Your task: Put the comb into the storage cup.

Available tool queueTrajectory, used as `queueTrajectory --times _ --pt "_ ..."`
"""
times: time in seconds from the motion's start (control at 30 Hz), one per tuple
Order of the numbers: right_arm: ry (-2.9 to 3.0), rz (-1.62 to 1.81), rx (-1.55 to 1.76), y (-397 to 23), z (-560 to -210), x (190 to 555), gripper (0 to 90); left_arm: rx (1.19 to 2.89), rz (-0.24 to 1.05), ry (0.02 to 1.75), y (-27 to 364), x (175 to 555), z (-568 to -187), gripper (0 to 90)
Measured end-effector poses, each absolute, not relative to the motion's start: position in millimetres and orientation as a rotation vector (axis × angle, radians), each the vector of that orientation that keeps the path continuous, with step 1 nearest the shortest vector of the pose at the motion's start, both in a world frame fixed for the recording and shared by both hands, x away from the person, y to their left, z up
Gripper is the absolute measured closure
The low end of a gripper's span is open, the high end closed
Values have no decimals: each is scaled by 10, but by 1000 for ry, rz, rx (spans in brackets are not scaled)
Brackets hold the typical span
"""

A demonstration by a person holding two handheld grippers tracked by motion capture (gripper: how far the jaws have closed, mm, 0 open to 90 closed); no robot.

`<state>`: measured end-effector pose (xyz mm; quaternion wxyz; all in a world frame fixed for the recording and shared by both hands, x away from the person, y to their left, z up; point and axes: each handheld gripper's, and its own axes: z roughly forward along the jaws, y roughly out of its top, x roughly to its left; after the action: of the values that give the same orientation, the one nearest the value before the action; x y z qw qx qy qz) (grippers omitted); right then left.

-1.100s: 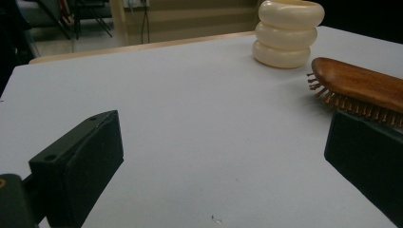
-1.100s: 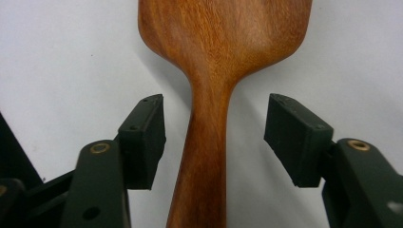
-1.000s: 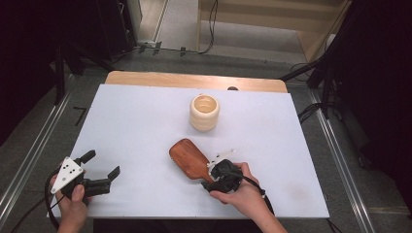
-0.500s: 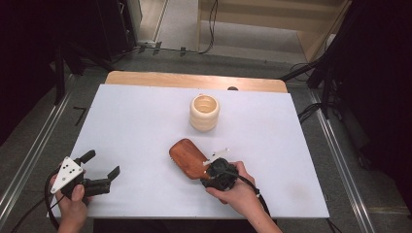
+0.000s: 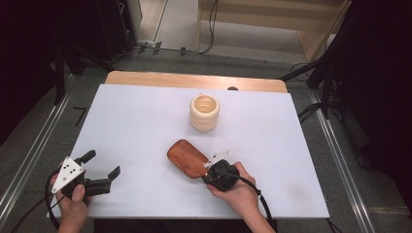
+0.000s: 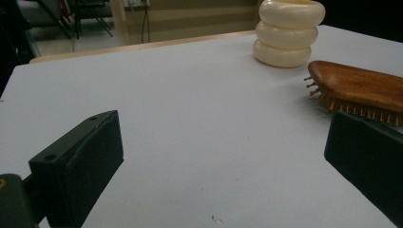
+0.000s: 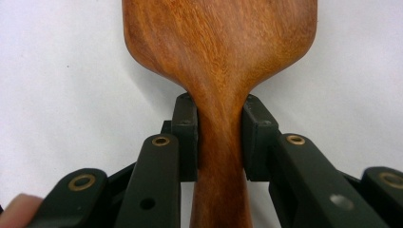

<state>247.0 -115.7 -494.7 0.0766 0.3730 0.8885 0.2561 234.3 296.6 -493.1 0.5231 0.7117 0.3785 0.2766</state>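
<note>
A wide white table [image 5: 145, 121] takes up most of the scene, its wooden far edge showing beyond the sheet. Near the middle towards the back stands a cream ribbed cup [image 5: 204, 112], open end up. Closer to the person lies a wooden hairbrush [image 5: 187, 158], bristles down, its head pointing away and to the left, well apart from the cup. The right hand-held gripper [image 5: 214, 170] is clamped on the brush's narrow handle, one jaw pressed to each side. At the near left corner the left hand-held gripper [image 5: 103, 170] sits low over the table, jaws wide apart, nothing between them.
</note>
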Motion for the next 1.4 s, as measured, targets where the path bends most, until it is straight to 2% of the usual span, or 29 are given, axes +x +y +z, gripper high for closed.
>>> queueTrajectory --times 0.77,1.4 --pt "2595 989 1020 -1259 -4953 2377 701 1704 671 891 2946 2317 -4882 0" --pt "2462 1177 904 -1293 -4809 2288 701 1704 582 787 2472 2209 -4577 0"
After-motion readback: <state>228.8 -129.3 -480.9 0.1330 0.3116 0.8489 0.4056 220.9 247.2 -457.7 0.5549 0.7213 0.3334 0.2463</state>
